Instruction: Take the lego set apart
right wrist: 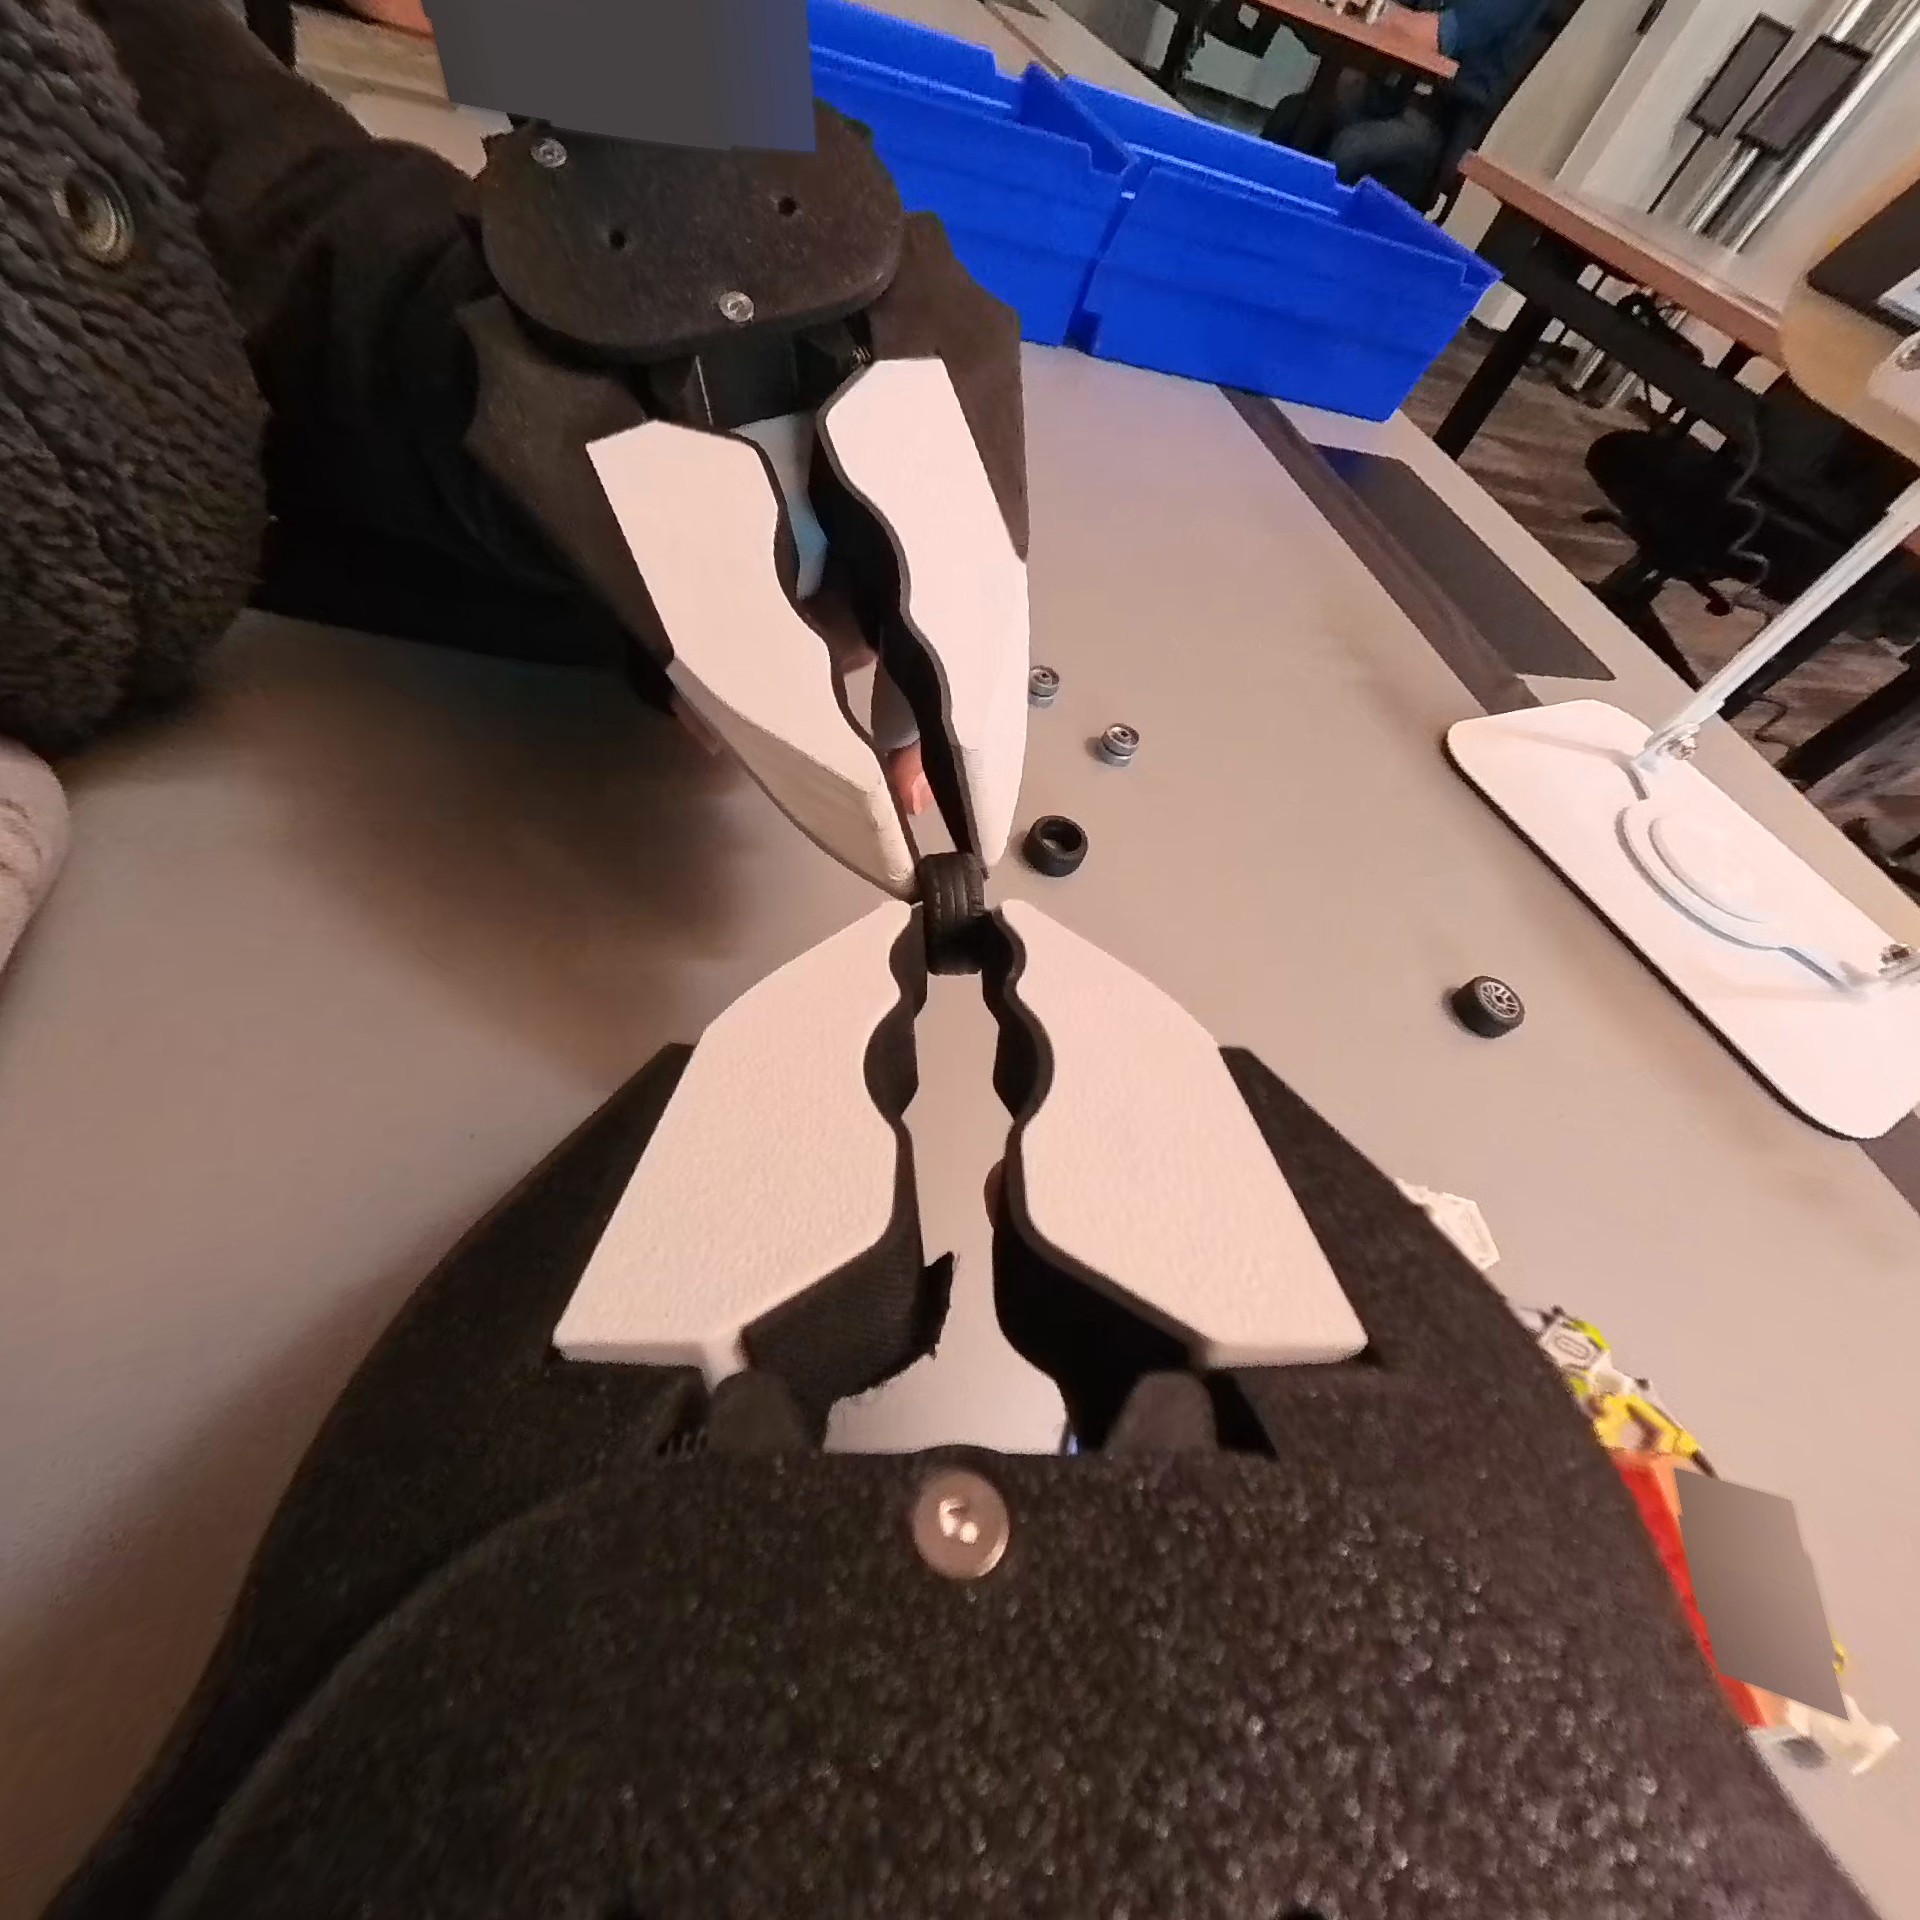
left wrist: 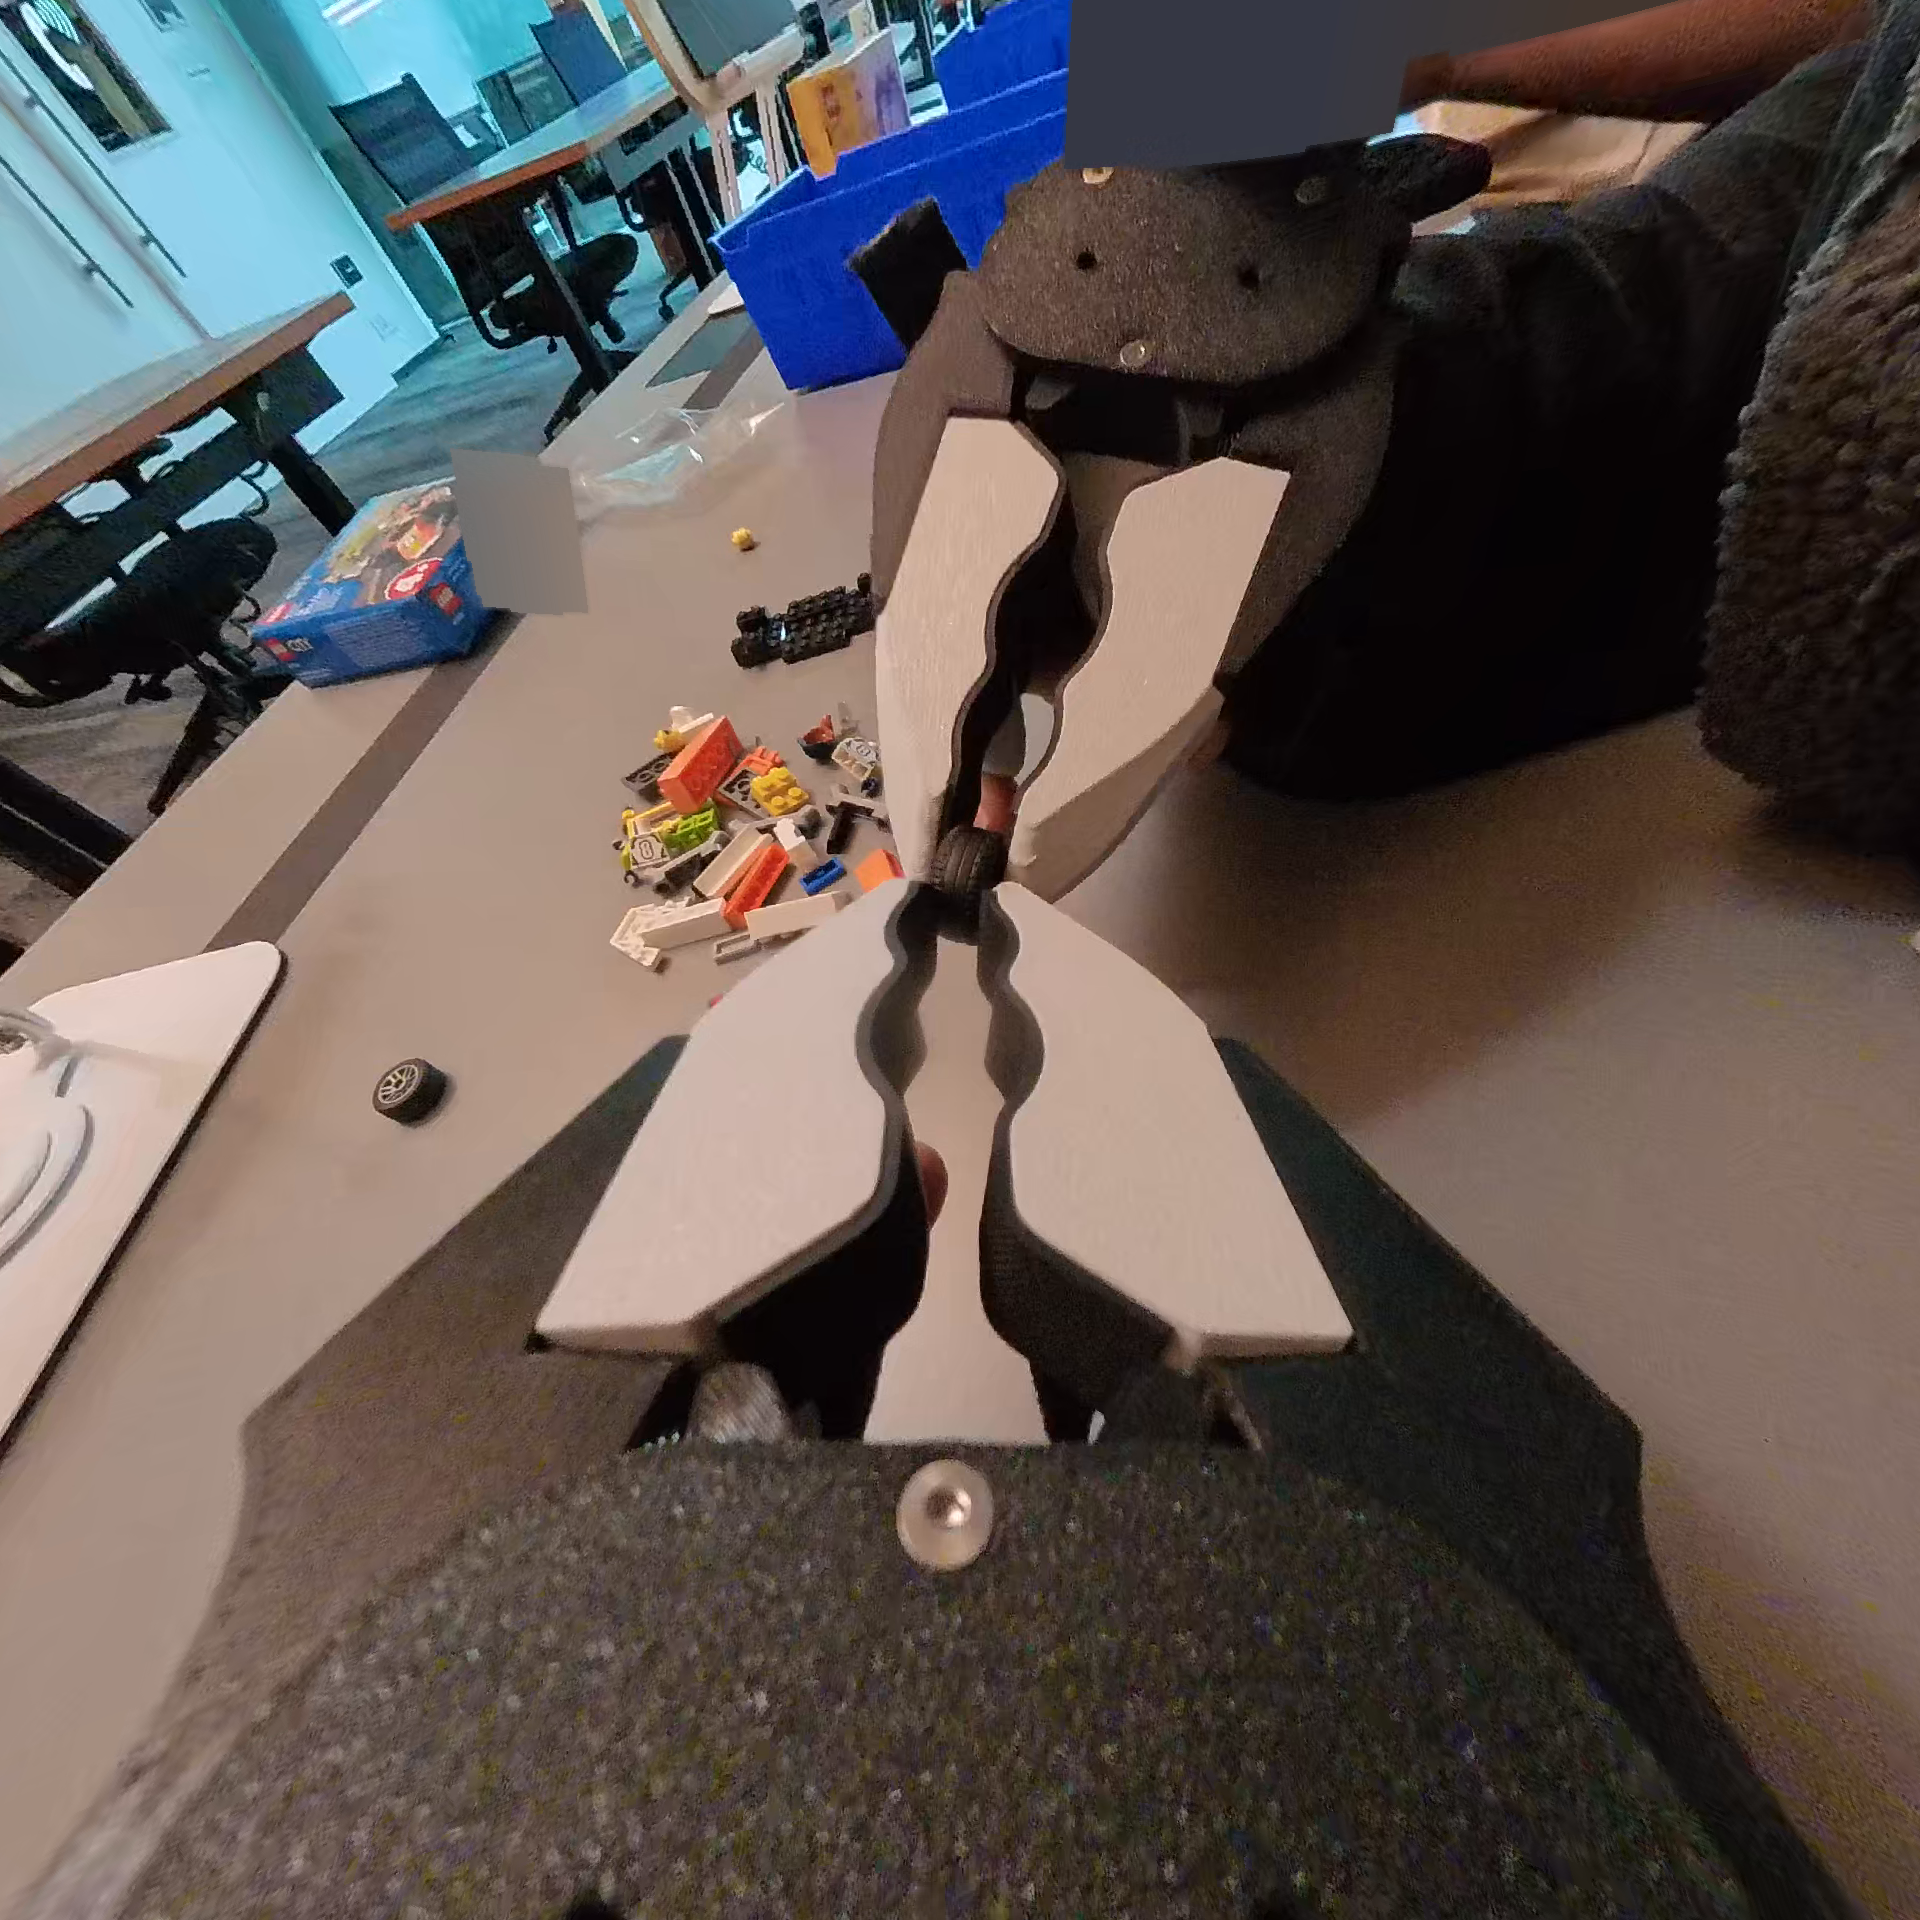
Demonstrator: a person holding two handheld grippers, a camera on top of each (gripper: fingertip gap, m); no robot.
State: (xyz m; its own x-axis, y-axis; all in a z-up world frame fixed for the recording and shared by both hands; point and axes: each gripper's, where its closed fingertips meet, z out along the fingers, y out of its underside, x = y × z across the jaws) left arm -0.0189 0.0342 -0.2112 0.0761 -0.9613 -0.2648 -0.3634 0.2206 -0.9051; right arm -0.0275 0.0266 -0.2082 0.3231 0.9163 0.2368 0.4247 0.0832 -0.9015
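Observation:
A small black lego wheel [left wrist: 966, 864] is held just above the grey table [left wrist: 1455, 1039], between the tips of both grippers. My left gripper [left wrist: 951, 906] is shut on its near end. The right gripper [left wrist: 975, 836] comes in from the far side, tip to tip with mine, shut on the other end. In the right wrist view the wheel [right wrist: 953, 902] sits in my right gripper [right wrist: 956, 927], and the left gripper [right wrist: 948, 864] pinches it from the far side. A pile of loose bricks [left wrist: 748, 831] and a black chassis piece [left wrist: 805, 623] lie beyond.
A loose wheel [left wrist: 408, 1088] lies left of me, beside a white lamp base [left wrist: 135, 1070]. An empty tyre [right wrist: 1051, 842], two grey rims [right wrist: 1117, 743] and another wheel [right wrist: 1489, 1003] lie on the table. Blue bins [right wrist: 1195, 239] stand at the back, and a lego box [left wrist: 374, 608] at the left edge. Only a small space, under 4 cm, lies between the two pairs of fingers. Left tips and right tips are each some 30 cm from the black chassis piece [left wrist: 805, 623].

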